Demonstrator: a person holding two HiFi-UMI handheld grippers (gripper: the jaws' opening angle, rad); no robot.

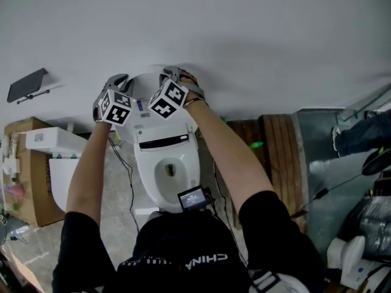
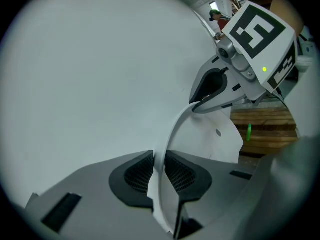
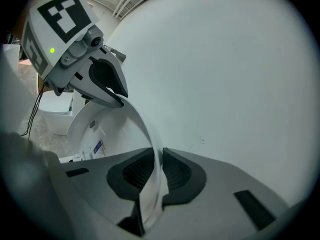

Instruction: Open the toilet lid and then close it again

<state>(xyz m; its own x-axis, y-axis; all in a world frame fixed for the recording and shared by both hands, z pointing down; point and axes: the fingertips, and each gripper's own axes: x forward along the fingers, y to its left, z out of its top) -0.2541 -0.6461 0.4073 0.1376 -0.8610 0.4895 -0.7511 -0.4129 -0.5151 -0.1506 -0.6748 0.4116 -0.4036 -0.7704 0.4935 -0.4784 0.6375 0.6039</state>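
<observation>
Two grippers hold one lid between them: the left gripper (image 2: pixel 160 171) has its jaws nearly together, the ribbed pads (image 2: pixel 137 176) pinching the thin white rim of the lid (image 1: pixel 145 90), and the right gripper (image 3: pixel 157 171) grips the same rim in the same way, its jaws closed down to the rim's thickness. In each gripper view the other gripper shows further along the curved edge, so the two sit on either side of the lid's top. The lid is raised and stands about upright at the back of the one toilet (image 1: pixel 183 140), its inner face turned toward the person. Just behind the toilet is a plain pale wall (image 1: pixel 244 35), and the lid's top edge stands close to it, with little room left behind. One seat (image 1: pixel 145 174) lies down around one bowl (image 1: pixel 168 171); the bowl is open, and only a small dark spot shows low in it. One dark cable (image 1: pixel 129 182) runs along the floor at the toilet's left side. Further left of the toilet stand one white fixture (image 1: pixel 58 144) and one cardboard box (image 1: pixel 33 188), whose contents cannot be made out. Right of the toilet lies one wooden pallet (image 1: pixel 278 142) with one small green thing (image 1: pixel 256 144) on it, so the floor is crowded on both sides.
</observation>
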